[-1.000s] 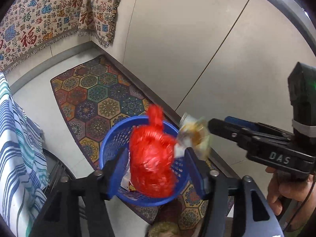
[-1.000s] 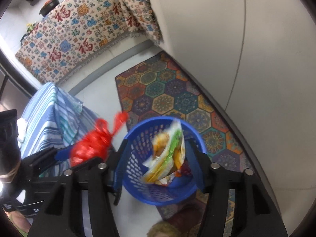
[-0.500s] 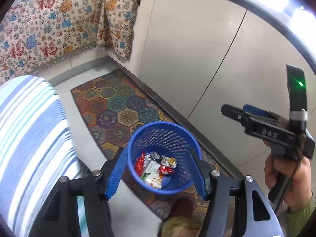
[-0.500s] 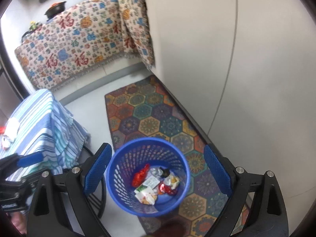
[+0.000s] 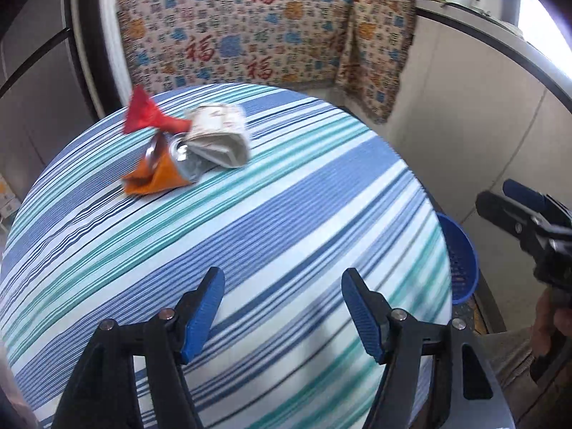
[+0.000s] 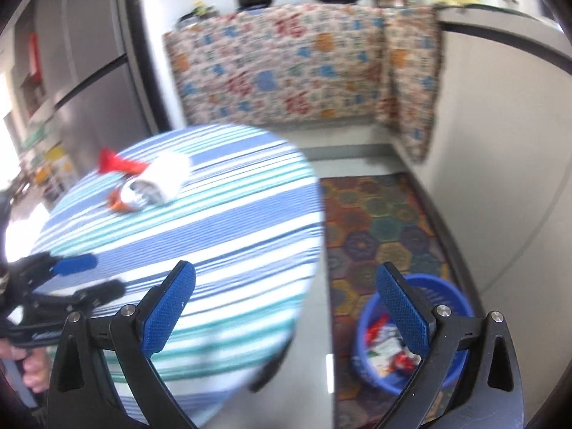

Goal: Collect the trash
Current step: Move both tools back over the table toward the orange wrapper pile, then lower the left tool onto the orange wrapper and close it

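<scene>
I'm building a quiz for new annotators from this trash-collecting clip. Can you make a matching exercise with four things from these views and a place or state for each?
Column one:
1. red wrapper
2. blue basket
3. left gripper
4. folded paper wad

Column two:
A. on the patterned rug, trash inside
B. jaws open, nothing between them
C. far side of the striped table, at the back of the pile
D. on the striped table, lying against a crushed can

Pairs: 1-C, 2-A, 3-B, 4-D
</scene>
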The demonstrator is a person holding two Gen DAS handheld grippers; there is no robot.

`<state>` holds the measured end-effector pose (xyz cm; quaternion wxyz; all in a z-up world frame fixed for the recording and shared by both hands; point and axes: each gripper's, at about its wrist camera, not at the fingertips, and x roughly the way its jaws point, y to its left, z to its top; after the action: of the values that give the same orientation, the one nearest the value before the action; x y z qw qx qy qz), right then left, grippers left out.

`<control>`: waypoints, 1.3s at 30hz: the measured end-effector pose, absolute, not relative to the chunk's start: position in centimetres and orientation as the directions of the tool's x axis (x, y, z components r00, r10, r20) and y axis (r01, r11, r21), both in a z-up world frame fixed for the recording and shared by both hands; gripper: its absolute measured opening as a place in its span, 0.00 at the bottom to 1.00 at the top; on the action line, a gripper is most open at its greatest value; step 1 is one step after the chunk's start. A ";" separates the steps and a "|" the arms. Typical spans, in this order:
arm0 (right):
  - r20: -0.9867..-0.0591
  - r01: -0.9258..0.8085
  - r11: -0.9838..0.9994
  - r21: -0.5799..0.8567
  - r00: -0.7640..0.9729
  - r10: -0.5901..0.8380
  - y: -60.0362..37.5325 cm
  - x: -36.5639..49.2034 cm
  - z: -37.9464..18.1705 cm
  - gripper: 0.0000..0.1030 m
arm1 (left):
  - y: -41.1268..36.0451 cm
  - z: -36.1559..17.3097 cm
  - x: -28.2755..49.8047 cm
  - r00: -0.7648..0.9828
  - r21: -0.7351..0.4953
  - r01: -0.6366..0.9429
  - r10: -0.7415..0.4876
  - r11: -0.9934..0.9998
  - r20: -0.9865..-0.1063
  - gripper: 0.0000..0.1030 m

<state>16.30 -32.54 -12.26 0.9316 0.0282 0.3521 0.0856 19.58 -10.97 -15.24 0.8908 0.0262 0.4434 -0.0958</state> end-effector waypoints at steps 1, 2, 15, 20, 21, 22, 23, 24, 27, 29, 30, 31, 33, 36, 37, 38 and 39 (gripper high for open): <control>-0.662 -0.162 0.981 0.108 0.724 0.193 -30.7 16.6 -12.5 0.98 | -9.8 -15.5 19.8 0.594 -0.037 0.167 -0.131 0.985 -0.794 0.67; -0.672 -0.180 0.978 0.103 0.713 0.202 -29.0 17.0 -12.8 0.98 | -8.7 -15.8 20.1 0.598 -0.032 0.146 -0.114 0.989 -0.794 0.67; -0.801 -0.149 0.988 0.027 0.588 0.111 -20.7 23.0 -17.5 0.98 | -1.4 -18.2 22.5 0.583 -0.047 0.030 -0.056 0.998 -0.811 0.67; -0.828 -0.147 0.989 0.021 0.552 0.100 -19.9 24.9 -18.5 1.00 | -1.4 -18.4 23.0 0.588 -0.002 0.042 -0.027 0.999 -0.808 0.71; -0.826 -0.144 0.989 0.023 0.554 0.100 -19.9 25.1 -18.5 1.00 | -1.4 -18.5 23.2 0.589 0.006 0.044 -0.022 0.999 -0.808 0.73; -0.826 -0.143 0.990 0.020 0.555 0.097 -19.8 25.3 -18.5 1.00 | -1.3 -18.6 23.3 0.590 0.008 0.045 -0.020 0.999 -0.807 0.78; -0.826 -0.144 0.989 0.021 0.555 0.098 -19.7 25.5 -18.5 1.00 | -1.3 -18.6 23.5 0.592 0.007 0.043 -0.020 0.999 -0.806 0.79; -0.826 -0.144 0.989 0.021 0.555 0.098 -19.7 25.9 -18.6 1.00 | -1.2 -18.6 23.5 0.594 0.009 0.042 -0.018 0.999 -0.804 0.81; -0.824 -0.153 0.988 0.019 0.557 0.102 -19.6 26.8 -18.6 1.00 | -0.8 -18.7 23.6 0.596 0.009 0.031 -0.012 0.999 -0.803 0.88; -0.822 -0.155 0.988 0.019 0.559 0.103 -19.6 27.3 -18.6 1.00 | -0.8 -18.8 23.8 0.591 0.011 0.035 -0.012 0.999 -0.807 0.91; -0.821 -0.154 0.988 0.020 0.561 0.104 -19.6 27.6 -18.6 1.00 | -0.7 -18.8 23.9 0.589 0.010 0.035 -0.013 0.999 -0.808 0.93; -0.817 -0.154 0.988 0.019 0.566 0.105 -19.6 27.7 -18.6 1.00 | -0.8 -18.9 24.0 0.587 0.011 0.038 -0.013 0.999 -0.809 0.95; -0.808 -0.149 0.989 0.019 0.579 0.103 -19.6 27.9 -18.6 1.00 | -0.9 -18.9 24.1 0.585 0.013 0.041 -0.013 0.999 -0.811 0.97; -0.806 -0.140 0.990 0.017 0.584 0.096 -19.4 28.1 -18.5 1.00 | -1.0 -19.0 24.4 0.583 0.015 0.042 -0.012 0.999 -0.812 1.00; -0.806 -0.141 0.990 0.016 0.584 0.096 -19.4 28.2 -18.5 1.00 | -1.0 -19.0 24.3 0.584 0.015 0.040 -0.012 0.999 -0.811 1.00; -0.806 -0.143 0.990 0.017 0.583 0.098 -19.4 28.3 -18.5 1.00 | -0.9 -19.0 24.2 0.585 0.015 0.039 -0.010 0.999 -0.811 1.00; -0.806 -0.146 0.989 0.017 0.584 0.100 -19.5 28.4 -18.5 1.00 | -1.0 -19.0 24.2 0.586 0.016 0.038 -0.009 0.999 -0.811 1.00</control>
<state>28.38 -19.48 -18.52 0.8896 -0.0254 0.4508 0.0689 24.22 -0.95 -19.02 0.8903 0.0158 0.4550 -0.0132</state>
